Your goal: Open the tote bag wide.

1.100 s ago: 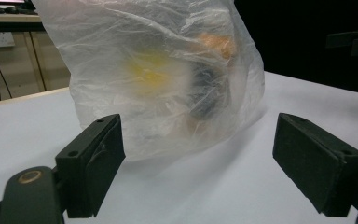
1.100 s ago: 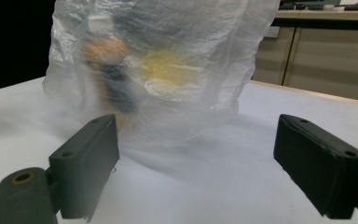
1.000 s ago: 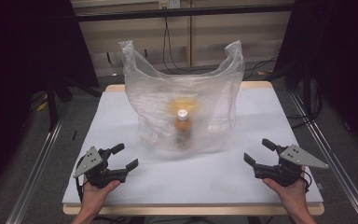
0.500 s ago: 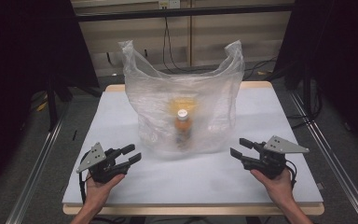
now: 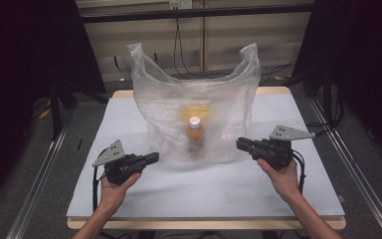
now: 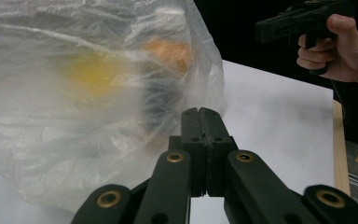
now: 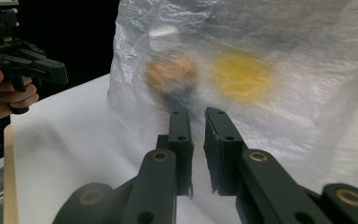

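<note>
**Clear plastic bag untouched, both grippers closing in on it**

Thin translucent plastic stands at the centre of the high view: the bag (image 5: 194, 109) sits upright on the white table (image 5: 219, 189), handles up, with a bottle (image 5: 194, 135) inside. At lower left your left gripper (image 5: 151, 158) has its jaws pressed together, holding nothing, just beside the bag's left base. At centre right your right gripper (image 5: 240, 144) shows a narrow gap between its jaws, tips near the bag's right side. By the look of it, nothing is gripped yet; the whole handling of the bag is left.

Left gripper (image 5: 151, 158) closed; right gripper (image 5: 240, 144) seemingly ajar.
</note>
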{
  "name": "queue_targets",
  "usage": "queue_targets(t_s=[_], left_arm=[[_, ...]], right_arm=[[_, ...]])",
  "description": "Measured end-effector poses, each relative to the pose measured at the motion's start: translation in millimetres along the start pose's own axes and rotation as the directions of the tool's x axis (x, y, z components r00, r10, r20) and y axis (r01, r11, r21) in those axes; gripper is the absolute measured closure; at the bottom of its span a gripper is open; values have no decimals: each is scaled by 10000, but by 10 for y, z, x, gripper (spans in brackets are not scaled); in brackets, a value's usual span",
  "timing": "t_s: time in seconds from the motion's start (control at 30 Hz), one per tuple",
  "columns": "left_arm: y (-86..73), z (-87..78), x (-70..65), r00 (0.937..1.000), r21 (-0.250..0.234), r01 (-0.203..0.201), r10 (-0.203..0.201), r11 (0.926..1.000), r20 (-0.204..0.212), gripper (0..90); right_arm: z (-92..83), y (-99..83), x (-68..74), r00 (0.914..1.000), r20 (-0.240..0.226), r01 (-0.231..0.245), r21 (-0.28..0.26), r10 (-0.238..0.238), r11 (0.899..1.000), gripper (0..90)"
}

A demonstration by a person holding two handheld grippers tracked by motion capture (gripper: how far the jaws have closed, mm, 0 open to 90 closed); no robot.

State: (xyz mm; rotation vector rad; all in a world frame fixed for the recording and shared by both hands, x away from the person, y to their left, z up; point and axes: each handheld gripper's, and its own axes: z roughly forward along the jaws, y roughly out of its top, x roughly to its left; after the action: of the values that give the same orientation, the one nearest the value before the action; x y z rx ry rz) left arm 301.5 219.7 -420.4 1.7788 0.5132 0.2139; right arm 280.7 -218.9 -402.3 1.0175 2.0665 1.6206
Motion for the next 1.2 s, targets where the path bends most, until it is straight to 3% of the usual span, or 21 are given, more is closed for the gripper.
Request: queue_targets(t_s=[0.1, 0.13, 0.23, 0.43, 0.57, 0.9, 1.03, 1.2], left_arm=[[81, 40, 20, 9999, 189, -92, 89, 9998, 146, 900], [152, 93, 33, 9994, 391, -335, 330, 9987, 131, 900], [221, 135, 48, 9990, 372, -356, 346, 9987, 279, 900], [398, 229, 66, 9990, 251, -431, 428, 9988, 153, 900], [565, 258, 132, 9990, -67, -427, 427, 9991, 93, 900], [892, 372, 296, 9987, -215, -504, 504, 9985, 13, 900], [1029, 424, 368, 9989, -343, -407, 415, 9986, 206, 900], [1251, 472, 423, 9963, -337, -847, 850, 9958, 84, 900]], right_arm=[[71, 43, -16, 9998, -183, 106, 39, -105, 9999, 851], [138, 86, -35, 9991, -398, 119, 40, -117, 9999, 900], [221, 168, -52, 9981, -600, 148, 1, -148, 9999, 900], [343, 376, -52, 9948, -937, 404, -47, -406, 9992, 900], [388, 574, -57, 9932, -1007, 574, -140, -585, 9983, 900], [554, 1055, -139, 9868, -1374, 837, -180, -854, 9963, 900], [650, 1204, -196, 9862, -1374, 928, -10, -921, 9957, 900], [713, 1339, -274, 9885, -1300, 787, 29, -776, 9969, 900]])
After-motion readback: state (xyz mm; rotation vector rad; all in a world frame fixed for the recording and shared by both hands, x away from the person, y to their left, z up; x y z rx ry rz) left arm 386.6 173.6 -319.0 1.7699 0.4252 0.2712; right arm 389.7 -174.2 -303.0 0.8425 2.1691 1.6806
